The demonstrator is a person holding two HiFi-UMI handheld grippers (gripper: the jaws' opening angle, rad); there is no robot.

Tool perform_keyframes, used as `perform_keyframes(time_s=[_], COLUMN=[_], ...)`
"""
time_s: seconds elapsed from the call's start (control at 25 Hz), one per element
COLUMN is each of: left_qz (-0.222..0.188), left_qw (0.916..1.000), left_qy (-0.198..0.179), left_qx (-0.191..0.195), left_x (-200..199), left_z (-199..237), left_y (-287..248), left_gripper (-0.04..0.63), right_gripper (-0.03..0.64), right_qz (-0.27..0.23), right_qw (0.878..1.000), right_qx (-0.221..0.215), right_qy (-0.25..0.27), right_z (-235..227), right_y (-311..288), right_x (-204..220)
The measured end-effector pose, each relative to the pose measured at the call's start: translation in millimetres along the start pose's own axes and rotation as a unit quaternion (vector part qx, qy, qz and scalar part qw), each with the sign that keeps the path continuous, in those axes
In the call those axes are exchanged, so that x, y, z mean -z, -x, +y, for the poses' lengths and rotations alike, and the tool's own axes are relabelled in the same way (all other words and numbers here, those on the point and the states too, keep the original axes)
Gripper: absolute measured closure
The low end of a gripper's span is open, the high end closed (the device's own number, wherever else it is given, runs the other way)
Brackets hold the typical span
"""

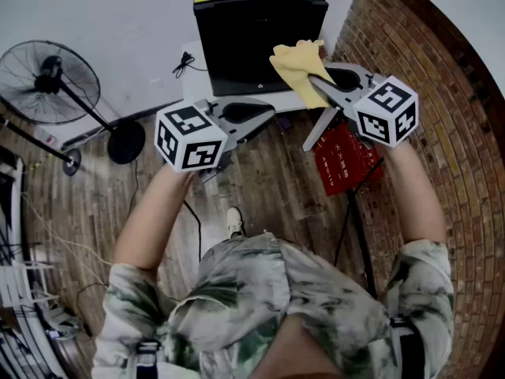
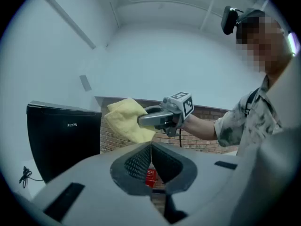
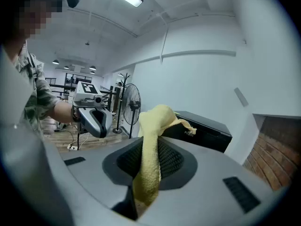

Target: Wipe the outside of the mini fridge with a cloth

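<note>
The black mini fridge (image 1: pixel 260 30) stands on a low white platform against the wall, its dark front facing me. My right gripper (image 1: pixel 317 77) is shut on a yellow cloth (image 1: pixel 298 68), held just in front of the fridge's right front edge. In the right gripper view the cloth (image 3: pixel 157 117) hangs folded between the jaws, with the fridge (image 3: pixel 202 128) close behind. My left gripper (image 1: pixel 271 110) hovers lower and to the left of the cloth, shut with nothing in it. The left gripper view shows the fridge (image 2: pixel 63 140) at left and the cloth (image 2: pixel 127 120) ahead.
A standing fan (image 1: pixel 47 81) is on the wooden floor to the left. A red box (image 1: pixel 346 156) lies on the floor below the right gripper. A curved brick wall (image 1: pixel 442 93) closes in the right side. A black cable (image 1: pixel 183 63) lies on the white platform (image 1: pixel 193 81).
</note>
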State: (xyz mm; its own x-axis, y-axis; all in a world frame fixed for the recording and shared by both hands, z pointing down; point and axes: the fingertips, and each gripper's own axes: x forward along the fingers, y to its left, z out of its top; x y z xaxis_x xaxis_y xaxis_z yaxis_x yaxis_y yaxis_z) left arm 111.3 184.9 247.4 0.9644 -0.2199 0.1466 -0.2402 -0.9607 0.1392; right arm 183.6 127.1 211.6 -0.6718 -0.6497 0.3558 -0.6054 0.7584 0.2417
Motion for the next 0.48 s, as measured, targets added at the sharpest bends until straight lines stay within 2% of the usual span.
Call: perform_keyframes(time_s=[0.32,0.48], left_qz=[0.009,0.009], left_qw=[0.9997,0.9994], left_qy=[0.010,0.010], left_qx=[0.019,0.031], left_x=[-9,-17], left_z=[62,90], left_y=[0,5], left_gripper=[0.568,0.566], right_gripper=[0.531,0.528], right_qz=[0.020,0.021], right_qw=[1.000,1.000], right_qx=[-0.003,-0.007], right_qy=[0.000,0.006], right_z=[-39,-64], right_y=[-70,-107], right_x=[-21,-52])
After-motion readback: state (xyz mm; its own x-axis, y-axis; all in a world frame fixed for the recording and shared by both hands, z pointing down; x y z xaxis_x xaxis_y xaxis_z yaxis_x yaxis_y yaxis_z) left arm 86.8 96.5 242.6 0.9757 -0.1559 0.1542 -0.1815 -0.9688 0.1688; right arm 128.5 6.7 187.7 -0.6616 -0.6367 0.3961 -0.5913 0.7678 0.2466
